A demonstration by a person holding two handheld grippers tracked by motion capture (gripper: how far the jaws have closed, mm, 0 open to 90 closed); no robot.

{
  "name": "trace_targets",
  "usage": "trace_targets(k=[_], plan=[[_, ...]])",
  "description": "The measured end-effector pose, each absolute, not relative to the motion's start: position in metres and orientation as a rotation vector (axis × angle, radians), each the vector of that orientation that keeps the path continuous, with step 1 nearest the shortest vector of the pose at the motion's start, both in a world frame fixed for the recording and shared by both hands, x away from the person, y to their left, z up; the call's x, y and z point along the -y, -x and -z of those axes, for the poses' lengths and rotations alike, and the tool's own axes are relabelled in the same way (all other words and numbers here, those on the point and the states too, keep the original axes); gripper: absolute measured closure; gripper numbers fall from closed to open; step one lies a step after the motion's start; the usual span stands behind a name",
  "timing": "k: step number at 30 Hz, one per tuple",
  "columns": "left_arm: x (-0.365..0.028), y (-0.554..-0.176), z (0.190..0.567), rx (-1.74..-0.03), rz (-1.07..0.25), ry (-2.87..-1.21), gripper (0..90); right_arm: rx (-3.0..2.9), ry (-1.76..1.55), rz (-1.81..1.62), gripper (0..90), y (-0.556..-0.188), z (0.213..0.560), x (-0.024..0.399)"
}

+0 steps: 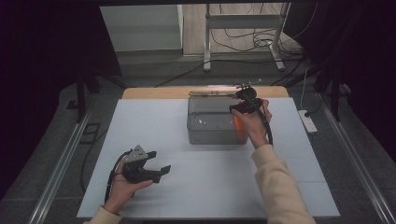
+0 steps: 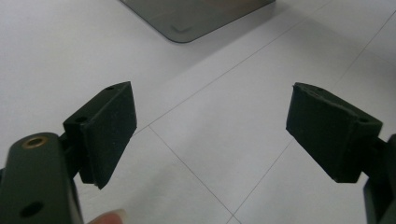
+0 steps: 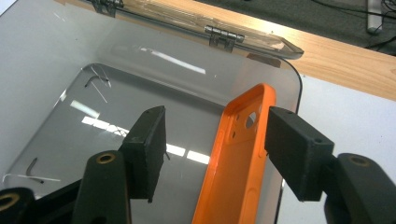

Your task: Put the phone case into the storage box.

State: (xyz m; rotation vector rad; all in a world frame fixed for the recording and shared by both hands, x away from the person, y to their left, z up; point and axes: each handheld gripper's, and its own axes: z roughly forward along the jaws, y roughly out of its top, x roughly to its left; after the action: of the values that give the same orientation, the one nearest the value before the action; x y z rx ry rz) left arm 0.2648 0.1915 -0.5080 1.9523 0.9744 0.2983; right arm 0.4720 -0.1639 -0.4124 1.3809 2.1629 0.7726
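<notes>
A grey open box (image 1: 215,137) stands at the back middle of the white table top (image 1: 205,186). An orange phone case (image 3: 233,163) leans upright against the box's right inner wall (image 3: 285,74). My right gripper (image 3: 217,126) hangs over that side, open. The case stands between its jaws, with a clear gap to the left pad (image 3: 147,149). In the high view this right gripper (image 1: 243,105) is over the box's right end, beside the orange case (image 1: 239,128). My left gripper (image 1: 159,162) rests low at the front left, open with nothing between its pads (image 2: 107,130).
The box's clear hinged lid (image 3: 187,21) lies folded back onto the wooden table edge (image 3: 345,60). A corner of the box (image 2: 196,16) shows ahead of the left gripper. A power strip (image 1: 308,121) lies on the floor at the right, and a metal stand (image 1: 243,32) with cables stands behind.
</notes>
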Motion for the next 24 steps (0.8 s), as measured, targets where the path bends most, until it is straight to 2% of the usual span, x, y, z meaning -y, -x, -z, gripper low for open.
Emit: trace_targets(k=[24], plan=[[-0.191,-0.265,0.509,-0.978,-0.302,-1.962,16.2,-2.197,-1.247,-0.941,34.0,-0.431,0.389,0.175]])
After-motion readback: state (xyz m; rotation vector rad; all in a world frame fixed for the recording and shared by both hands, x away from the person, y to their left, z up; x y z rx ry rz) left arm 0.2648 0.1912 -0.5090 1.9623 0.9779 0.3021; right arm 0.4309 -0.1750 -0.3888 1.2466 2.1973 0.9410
